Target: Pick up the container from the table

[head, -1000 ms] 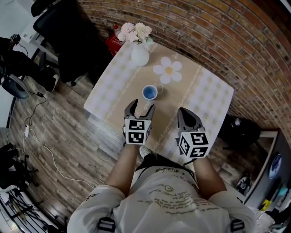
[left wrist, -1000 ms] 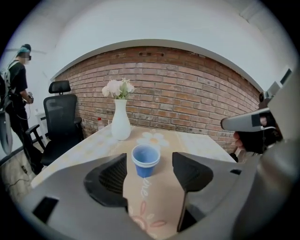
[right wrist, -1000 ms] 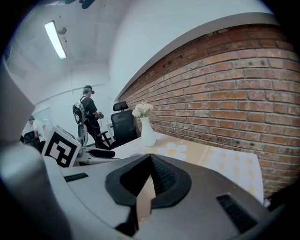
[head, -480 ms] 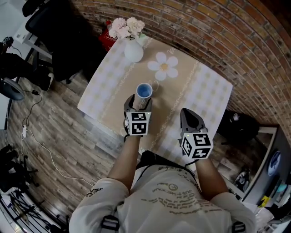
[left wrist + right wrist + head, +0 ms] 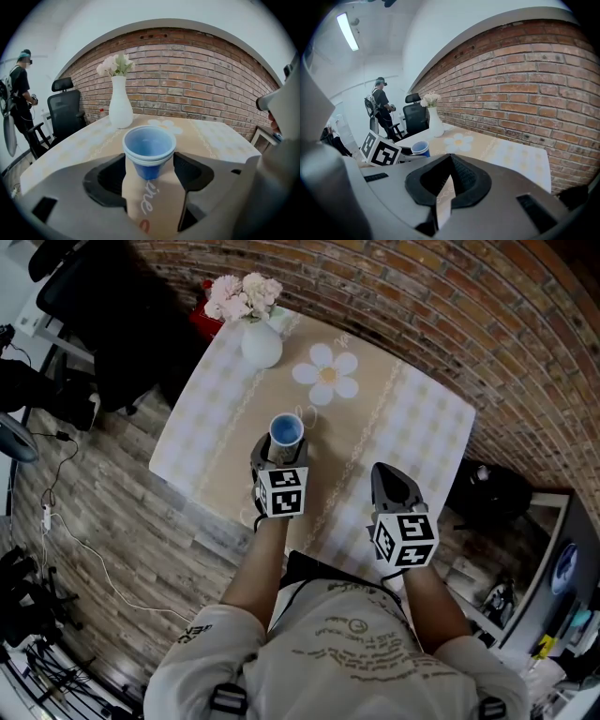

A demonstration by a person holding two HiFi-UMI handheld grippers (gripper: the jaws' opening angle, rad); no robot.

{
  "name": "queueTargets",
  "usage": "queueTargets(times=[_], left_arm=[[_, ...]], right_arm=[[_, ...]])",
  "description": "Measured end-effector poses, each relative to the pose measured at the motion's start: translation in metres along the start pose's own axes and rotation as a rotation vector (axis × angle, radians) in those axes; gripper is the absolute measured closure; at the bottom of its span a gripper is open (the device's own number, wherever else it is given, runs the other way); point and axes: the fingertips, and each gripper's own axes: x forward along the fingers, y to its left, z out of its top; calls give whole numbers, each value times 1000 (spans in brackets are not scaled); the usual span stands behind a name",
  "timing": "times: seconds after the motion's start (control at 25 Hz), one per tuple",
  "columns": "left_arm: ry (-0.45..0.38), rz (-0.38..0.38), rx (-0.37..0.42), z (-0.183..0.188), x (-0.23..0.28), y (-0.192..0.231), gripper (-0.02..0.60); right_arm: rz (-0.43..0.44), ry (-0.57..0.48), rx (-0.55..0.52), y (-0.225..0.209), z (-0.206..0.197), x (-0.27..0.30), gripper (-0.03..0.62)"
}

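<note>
Well, the container (image 5: 149, 150) is a small blue cup that stands upright on the table (image 5: 422, 427), near the edge on the person's side, in the middle brown strip of the cloth. Its rim looks double, so it may be two thin cups nested, and inside it seems empty. I judge it very light and a bit soft: the wall probably bends under a strong squeeze, and the smooth tapered side could slip upward out of a loose grip. The best place to hold it is the side wall a little under the rim, with gentle pressure from both sides. The left gripper (image 5: 280, 451) has its jaws spread wide, one on each side of the cup, and the pads are not pressing on it. The right gripper (image 5: 384, 471) hangs nearer the table's edge, its jaws closed together with nothing between them. Further back stand a white vase (image 5: 261, 345) with flowers and a flower-shaped mat (image 5: 326, 374).
</note>
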Motion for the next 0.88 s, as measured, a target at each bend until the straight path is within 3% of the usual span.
queueTargets(times=[0.32, 0.88], left_arm=[[-10, 7, 22, 7, 17, 1, 275], [-66, -18, -11, 15, 18, 2, 281]], right_arm=[[-33, 8, 5, -16, 2, 6, 592], [-42, 24, 8, -16, -1, 10, 592]])
